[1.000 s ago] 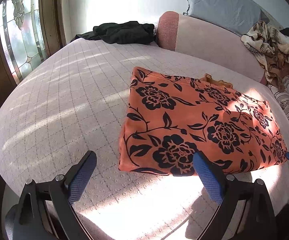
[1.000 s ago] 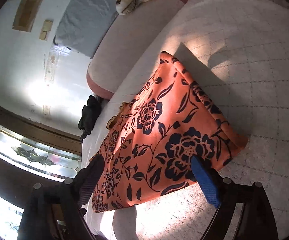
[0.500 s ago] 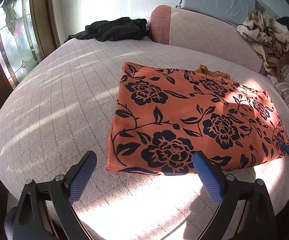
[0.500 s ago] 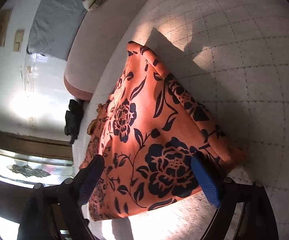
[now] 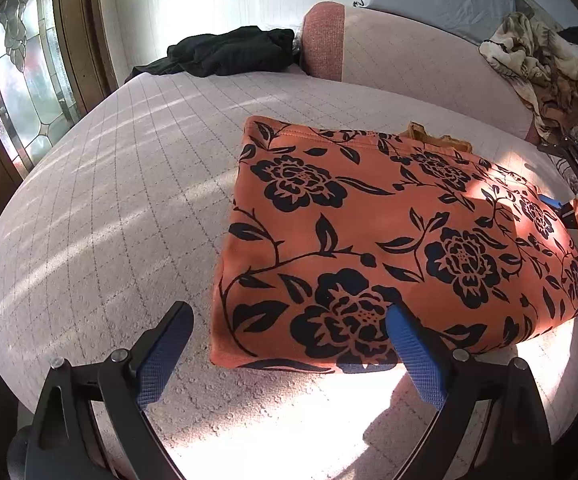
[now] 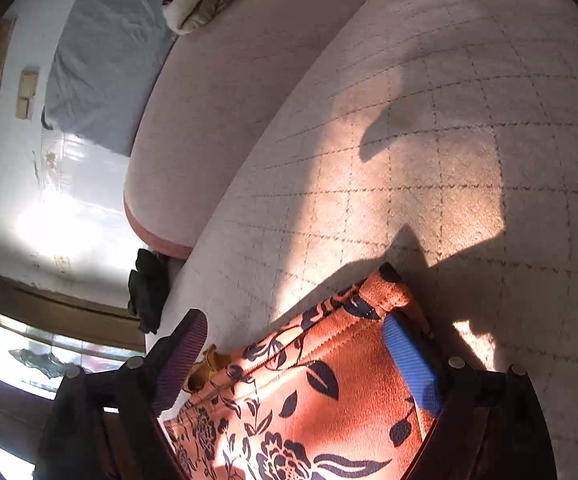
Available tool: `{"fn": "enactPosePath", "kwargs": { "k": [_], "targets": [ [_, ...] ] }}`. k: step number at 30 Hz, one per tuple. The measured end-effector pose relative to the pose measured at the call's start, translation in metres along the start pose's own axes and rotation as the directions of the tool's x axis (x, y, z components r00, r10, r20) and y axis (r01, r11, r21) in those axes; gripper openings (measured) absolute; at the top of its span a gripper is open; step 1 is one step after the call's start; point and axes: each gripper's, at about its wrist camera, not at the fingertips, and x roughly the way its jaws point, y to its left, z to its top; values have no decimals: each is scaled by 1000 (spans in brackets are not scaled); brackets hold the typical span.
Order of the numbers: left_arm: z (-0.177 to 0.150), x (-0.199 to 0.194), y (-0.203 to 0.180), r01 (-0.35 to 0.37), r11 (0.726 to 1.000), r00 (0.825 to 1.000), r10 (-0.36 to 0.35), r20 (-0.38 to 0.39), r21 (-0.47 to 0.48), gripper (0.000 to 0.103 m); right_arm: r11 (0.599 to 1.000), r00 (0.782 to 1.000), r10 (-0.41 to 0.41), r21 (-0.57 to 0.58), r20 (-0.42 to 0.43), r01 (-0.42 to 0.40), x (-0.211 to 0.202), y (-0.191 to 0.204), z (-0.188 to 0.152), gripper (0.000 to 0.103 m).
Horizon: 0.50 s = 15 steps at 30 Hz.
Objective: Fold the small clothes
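Garment (image 5: 389, 236): orange cloth with black flower print, folded flat on the quilted bed (image 5: 109, 208), toward its right side, a mustard scrap showing at its far edge. Left gripper (image 5: 285, 344) hangs over the near-left corner of the cloth, fingers (image 5: 415, 360) spread wide, pinching nothing. Right gripper (image 6: 293, 356) sits at the far-right corner, fingers (image 6: 409, 364) spread with the corner between them and the blue one against the hem; black clothes (image 5: 229, 52) piled at the far edge.
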Motion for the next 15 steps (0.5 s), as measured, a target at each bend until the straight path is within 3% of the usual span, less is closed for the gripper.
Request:
{"fn": "enactPosePath", "kwargs": {
  "k": [2,5,10,15],
  "targets": [
    [0,1,3,-8,1000,1000,8,0,-8,97,999,999,33,37,37,-35,-8,-1,-1,92],
    [1,0,5,3,1000,1000,-3,10,-27,97,997,997,45,-62,62,-41,-37,23,-25,92],
    [-3,-16,8,22,999,999,-20,40,-50,97,986,999,49,-158,-7,-50,-91,39,-108,92],
    [-14,-37,14,26,998,998,-22,64,-49,97,994,996,87,-62,-33,-88,-130,4,-193,92]
  ]
}}
